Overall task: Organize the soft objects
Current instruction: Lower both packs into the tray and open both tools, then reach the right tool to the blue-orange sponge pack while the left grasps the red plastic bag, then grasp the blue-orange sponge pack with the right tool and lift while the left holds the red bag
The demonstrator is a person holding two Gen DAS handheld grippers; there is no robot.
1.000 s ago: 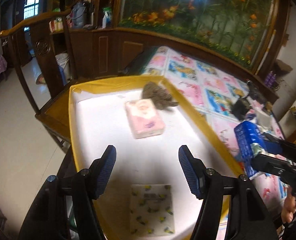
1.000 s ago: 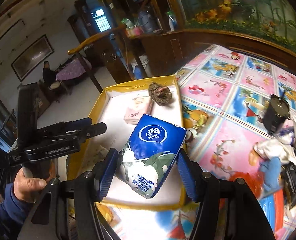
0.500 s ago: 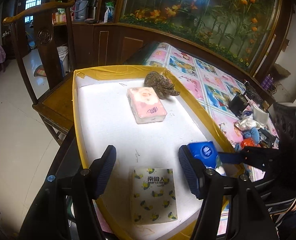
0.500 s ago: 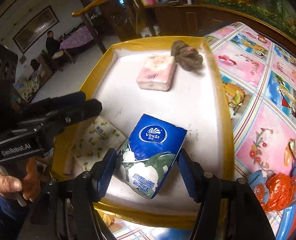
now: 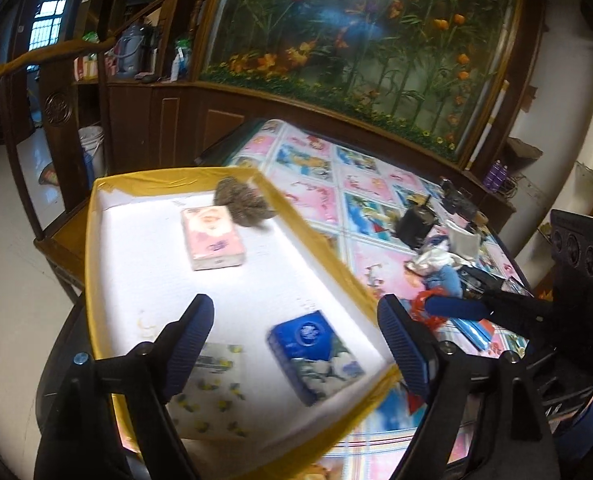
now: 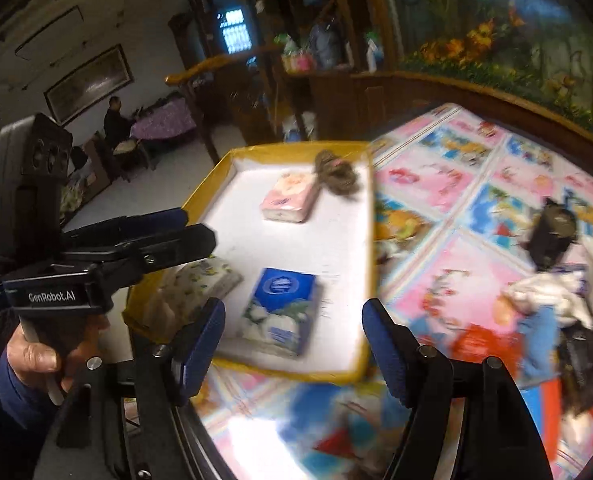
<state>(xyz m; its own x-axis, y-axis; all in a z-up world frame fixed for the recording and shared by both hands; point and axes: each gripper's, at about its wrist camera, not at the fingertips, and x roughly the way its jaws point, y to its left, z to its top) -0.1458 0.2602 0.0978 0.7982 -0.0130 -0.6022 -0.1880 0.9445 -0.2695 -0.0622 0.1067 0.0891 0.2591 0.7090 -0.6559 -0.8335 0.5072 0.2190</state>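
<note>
The blue tissue pack [image 6: 281, 310] lies flat on the white floor of the yellow-rimmed tray [image 6: 370, 240], free of any grip. It sits just ahead of the right hand-held gripper [image 6: 292, 344], in line with the gap between its blue-padded fingers [image 6: 200, 340], which stand wide apart with nothing between them. From the left hand-held gripper [image 5: 296, 344] the same pack [image 5: 314, 354] lies ahead and toward its right finger, near the tray's [image 5: 92, 264] right rim; this gripper too is spread wide and holds nothing.

Beside the blue pack, toward the left gripper's left finger [image 5: 184, 344], rests a pale tissue pack with yellow print [image 5: 212, 392], partly hidden behind that finger. In the right wrist view this pack [image 6: 198, 284] shows to the left of the blue one, just apart from it, under the black body of the left gripper, which a bare hand [image 6: 44, 356] holds by its handle.

Farther out along the tray lies a pink tissue pack [image 5: 212, 238], well apart from the two near packs. A brown fuzzy bundle [image 5: 242, 204] rests at its far right corner, against the tray's far rim; whether the two touch is unclear.

The tray sits on a tabletop covered with a pink and blue cartoon-print cloth [image 6: 448, 188]. To the right of the right gripper, on that cloth, lies a heap of cloth items [image 6: 536, 308] in white, blue and red, with a small black object [image 6: 552, 236] beyond it.
</note>
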